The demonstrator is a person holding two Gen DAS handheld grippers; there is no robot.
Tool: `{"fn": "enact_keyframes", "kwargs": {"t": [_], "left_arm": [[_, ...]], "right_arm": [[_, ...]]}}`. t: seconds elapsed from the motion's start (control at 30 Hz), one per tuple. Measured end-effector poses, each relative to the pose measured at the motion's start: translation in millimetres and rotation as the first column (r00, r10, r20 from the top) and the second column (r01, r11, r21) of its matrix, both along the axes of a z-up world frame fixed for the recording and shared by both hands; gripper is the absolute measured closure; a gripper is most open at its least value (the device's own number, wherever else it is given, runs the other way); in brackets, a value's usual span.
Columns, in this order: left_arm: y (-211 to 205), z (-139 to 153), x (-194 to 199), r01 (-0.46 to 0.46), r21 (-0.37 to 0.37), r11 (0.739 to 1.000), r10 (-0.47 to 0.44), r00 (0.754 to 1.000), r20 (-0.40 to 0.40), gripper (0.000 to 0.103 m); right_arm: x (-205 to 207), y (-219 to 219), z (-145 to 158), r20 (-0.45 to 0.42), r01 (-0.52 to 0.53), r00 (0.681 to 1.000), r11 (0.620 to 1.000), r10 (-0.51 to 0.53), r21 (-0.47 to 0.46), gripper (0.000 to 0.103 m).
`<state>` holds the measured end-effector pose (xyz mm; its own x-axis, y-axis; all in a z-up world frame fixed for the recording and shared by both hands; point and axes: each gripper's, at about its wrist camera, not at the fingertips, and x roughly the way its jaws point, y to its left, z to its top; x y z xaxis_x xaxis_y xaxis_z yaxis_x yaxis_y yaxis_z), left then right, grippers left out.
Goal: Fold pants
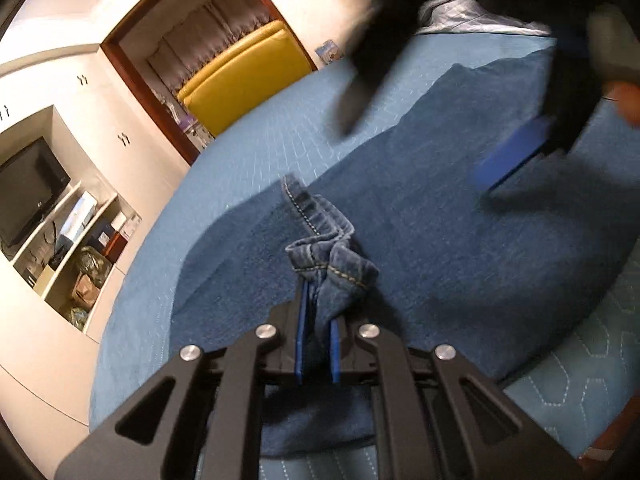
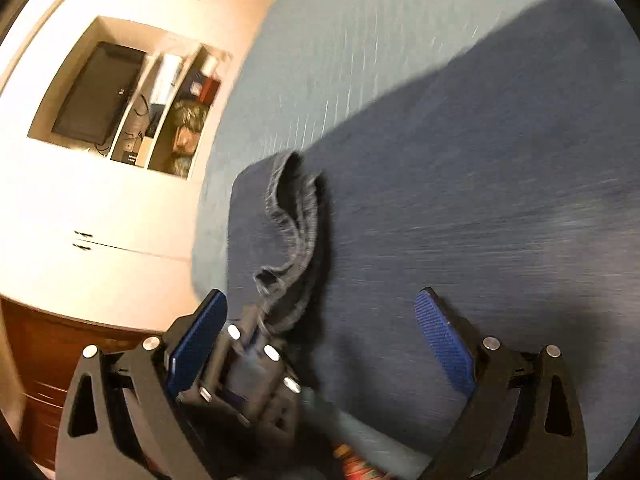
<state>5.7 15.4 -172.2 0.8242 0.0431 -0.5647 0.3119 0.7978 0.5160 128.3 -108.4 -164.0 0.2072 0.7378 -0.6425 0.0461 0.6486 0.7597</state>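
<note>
Dark blue jeans (image 1: 440, 220) lie spread flat on a bed with a light blue quilted cover (image 1: 260, 140). My left gripper (image 1: 318, 304) is shut on a bunched hem (image 1: 320, 252) with pale stitching, and denim fills the gap between its blue pads. Blurred, my right gripper (image 1: 416, 156) hovers over the jeans farther out. In the right wrist view, that right gripper (image 2: 322, 296) stands wide open just above the jeans (image 2: 480, 200), holding nothing. The left gripper (image 2: 248, 360) shows low between its fingers, with the hem (image 2: 292, 216) rising from it.
A yellow chair (image 1: 244, 76) stands in a doorway beyond the bed. A television (image 1: 28, 188) and cluttered shelves (image 1: 80, 264) fill a white wall unit on the left. Grey cloth (image 1: 460, 12) lies at the bed's far end. The wooden bed edge (image 1: 596, 456) shows lower right.
</note>
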Motion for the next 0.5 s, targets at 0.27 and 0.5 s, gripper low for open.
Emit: {"fn": "enact_keyframes", "kwargs": {"t": [0.27, 0.5], "left_arm": [[-9.9, 14.9, -23.7, 0.072, 0.068, 0.995, -0.078, 0.992, 0.096, 0.094], [-62.1, 23.0, -26.9, 0.19, 0.097, 0.977, -0.201, 0.971, 0.126, 0.094]], "right_arm": [[47.7, 60.7, -9.9, -0.026, -0.145, 0.989, 0.989, 0.146, 0.029, 0.037], [34.2, 7.7, 24.1, 0.082, -0.09, 0.992, 0.988, 0.1, -0.122, 0.078]]}}
